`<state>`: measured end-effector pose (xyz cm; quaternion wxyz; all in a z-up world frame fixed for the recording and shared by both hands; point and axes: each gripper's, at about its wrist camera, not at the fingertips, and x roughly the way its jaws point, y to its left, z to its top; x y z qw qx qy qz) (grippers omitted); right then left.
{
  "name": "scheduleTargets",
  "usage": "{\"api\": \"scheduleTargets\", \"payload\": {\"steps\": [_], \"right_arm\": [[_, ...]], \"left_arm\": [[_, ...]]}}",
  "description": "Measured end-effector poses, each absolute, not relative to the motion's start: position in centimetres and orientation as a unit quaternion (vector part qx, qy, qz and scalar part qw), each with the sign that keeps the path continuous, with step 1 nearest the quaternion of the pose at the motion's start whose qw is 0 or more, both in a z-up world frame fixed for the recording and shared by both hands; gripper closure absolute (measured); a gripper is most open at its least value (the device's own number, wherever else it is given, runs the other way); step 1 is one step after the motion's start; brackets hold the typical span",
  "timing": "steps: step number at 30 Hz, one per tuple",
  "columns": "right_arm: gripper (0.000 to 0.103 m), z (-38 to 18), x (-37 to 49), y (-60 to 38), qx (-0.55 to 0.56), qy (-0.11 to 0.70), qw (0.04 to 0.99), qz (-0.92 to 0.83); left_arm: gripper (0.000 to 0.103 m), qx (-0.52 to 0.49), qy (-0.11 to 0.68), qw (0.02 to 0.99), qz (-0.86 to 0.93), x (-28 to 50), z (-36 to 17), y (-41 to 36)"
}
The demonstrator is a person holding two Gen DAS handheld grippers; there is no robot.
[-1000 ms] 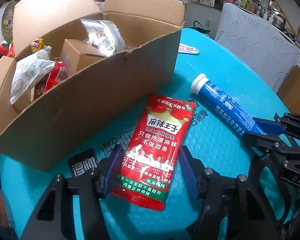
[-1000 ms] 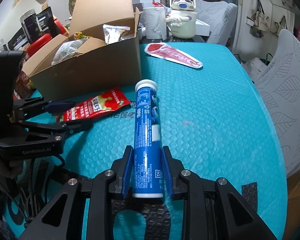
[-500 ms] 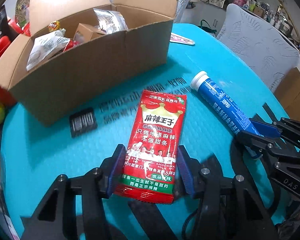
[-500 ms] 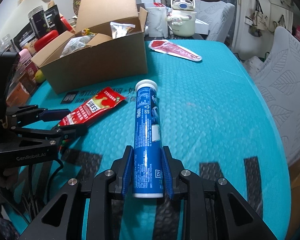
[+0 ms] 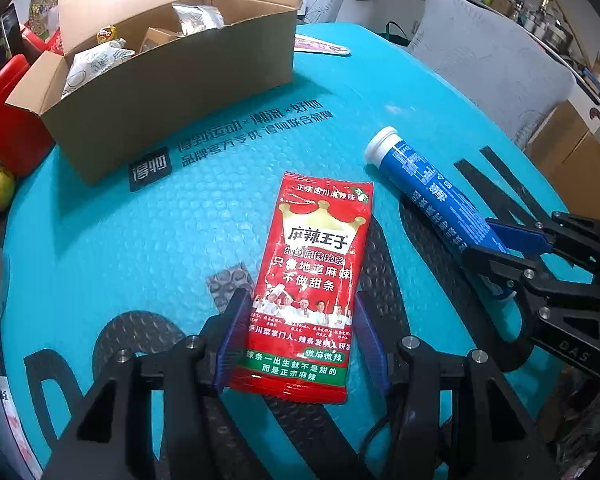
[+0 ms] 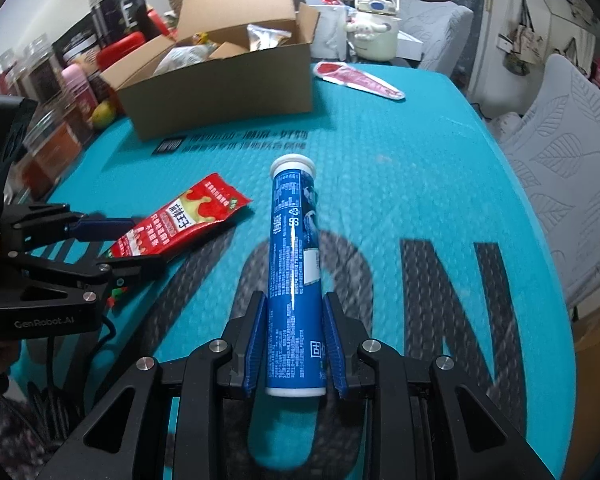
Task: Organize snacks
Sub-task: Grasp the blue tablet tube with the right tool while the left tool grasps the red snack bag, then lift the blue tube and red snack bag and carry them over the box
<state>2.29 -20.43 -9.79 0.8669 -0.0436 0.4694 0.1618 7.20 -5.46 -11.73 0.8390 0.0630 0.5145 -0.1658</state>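
Left gripper (image 5: 298, 342) fingers clamped on red snack packet (image 5: 316, 280), right gripper (image 6: 294, 344) pinching blue tube (image 6: 294, 272)

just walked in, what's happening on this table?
A person is sorting snacks with two handheld grippers. The left gripper holds a red snack packet by its lower end; the right gripper is shut on a blue tube. Both items are over the teal mat, some way from the open cardboard box, which already holds several packets. Another red packet lies on the mat beside the box.
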Motion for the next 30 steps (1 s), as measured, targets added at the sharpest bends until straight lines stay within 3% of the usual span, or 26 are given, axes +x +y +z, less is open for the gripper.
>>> {"api": "scheduleTargets", "payload": {"steps": [3,5,7,9,11,13,16,21,23,24,30], "right_arm": [[0.075,-9.7,1.7,-20.3,-0.05,0.474,0.863,0.169],[0.074,-9.7,1.6,-20.3,-0.051,0.474,0.863,0.169],[0.068,-9.9,1.9,-20.2,-0.05,0.475,0.862,0.169],[0.059,-10.2,2.3,-20.0,-0.049,0.477,0.862,0.166],[0.058,-10.4,2.5,-19.8,-0.052,0.479,0.861,0.163],[0.057,-10.7,2.8,-19.5,-0.063,0.478,0.862,0.158],[0.049,-10.8,3.0,-19.2,-0.07,0.476,0.862,0.158],[0.047,-10.9,3.3,-18.5,-0.079,0.472,0.864,0.157],[0.06,-10.9,3.3,-18.4,-0.078,0.468,0.866,0.157],[0.072,-10.8,3.3,-18.4,-0.078,0.464,0.869,0.157],[0.075,-10.7,2.8,-17.9,-0.066,0.456,0.872,0.166]], "left_arm": [[0.044,0.084,0.508,0.841,-0.168,7.4,-12.1,-6.2],[0.029,0.089,0.505,0.841,-0.169,7.5,-12.3,-6.5],[0.024,0.09,0.504,0.842,-0.169,7.9,-12.4,-6.3],[0.024,0.087,0.5,0.844,-0.171,8.0,-12.4,-6.2],[0.024,0.084,0.494,0.848,-0.172,8.3,-12.5,-6.1],[0.027,0.085,0.491,0.85,-0.171,8.5,-12.6,-6.2],[0.052,0.085,0.488,0.85,-0.18,7.6,-11.8,-5.7],[0.055,0.087,0.477,0.857,-0.176,7.0,-11.6,-5.4],[0.055,0.083,0.477,0.857,-0.177,7.0,-11.6,-5.2],[0.055,0.079,0.478,0.857,-0.178,6.9,-11.6,-5.1],[0.055,0.043,0.485,0.854,-0.182,6.9,-11.2,-3.9]]}}
